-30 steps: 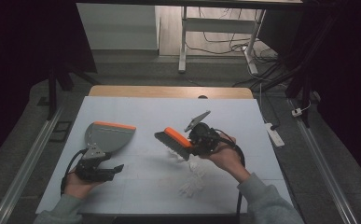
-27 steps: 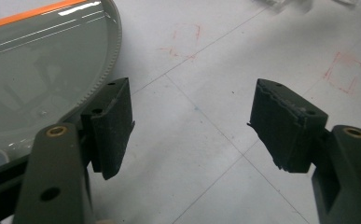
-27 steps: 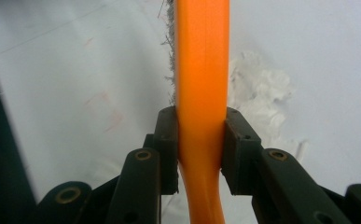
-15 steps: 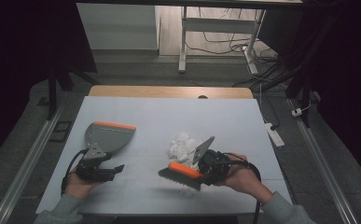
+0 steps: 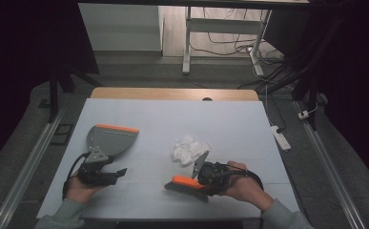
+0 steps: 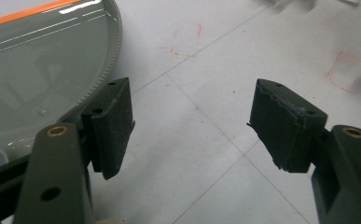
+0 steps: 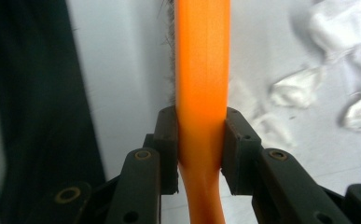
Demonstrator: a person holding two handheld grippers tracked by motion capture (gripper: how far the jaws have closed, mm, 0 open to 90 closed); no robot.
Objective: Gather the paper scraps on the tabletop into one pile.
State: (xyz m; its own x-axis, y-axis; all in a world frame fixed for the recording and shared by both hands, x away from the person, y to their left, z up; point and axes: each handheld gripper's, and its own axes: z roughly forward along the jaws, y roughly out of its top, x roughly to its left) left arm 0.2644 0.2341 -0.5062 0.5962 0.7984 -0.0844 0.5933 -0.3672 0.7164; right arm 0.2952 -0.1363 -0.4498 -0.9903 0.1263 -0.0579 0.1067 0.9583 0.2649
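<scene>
High view, table: white top (image 5: 172,119) across the middle of the frame, wooden strip along its far edge, dark floor with rails at both sides.
High view, surroundings: desk legs and loose cables on the floor at upper centre and upper right; power strip (image 5: 280,137) beside the table's right edge.
High view, dustpan: grey dustpan (image 5: 109,140) with an orange lip, left of centre, flat on the table, handle toward the lower left.
High view, paper: crumpled white paper (image 5: 189,149) at centre, just above the brush, nothing between the two.
High view, brush: orange-backed brush (image 5: 187,184) at lower centre, bristles down on the table, lying roughly level in the frame.
High view, left gripper (image 5: 107,173): lower left, low over the table, pointing right, just below the dustpan's handle; hand and sleeve entering from the bottom edge.
High view, right gripper (image 5: 204,177): lower centre-right, pointing left, clamped on the brush; hand behind it, forearm slanting to the lower right corner.
Left gripper view, dustpan (image 6: 33,70): upper left, rounded rim just beside the left jaw.
Left gripper view, claw: wide, bare table between the pads, red marks at upper centre and right.
Right gripper view, brush (image 7: 202,70): orange back running up the centre, bristles peeking at its left edge.
Right gripper view, claw: narrow, both pads pressed on the orange handle.
Right gripper view, paper (image 7: 336,37): white scraps at upper right; dark area along the left.
</scene>
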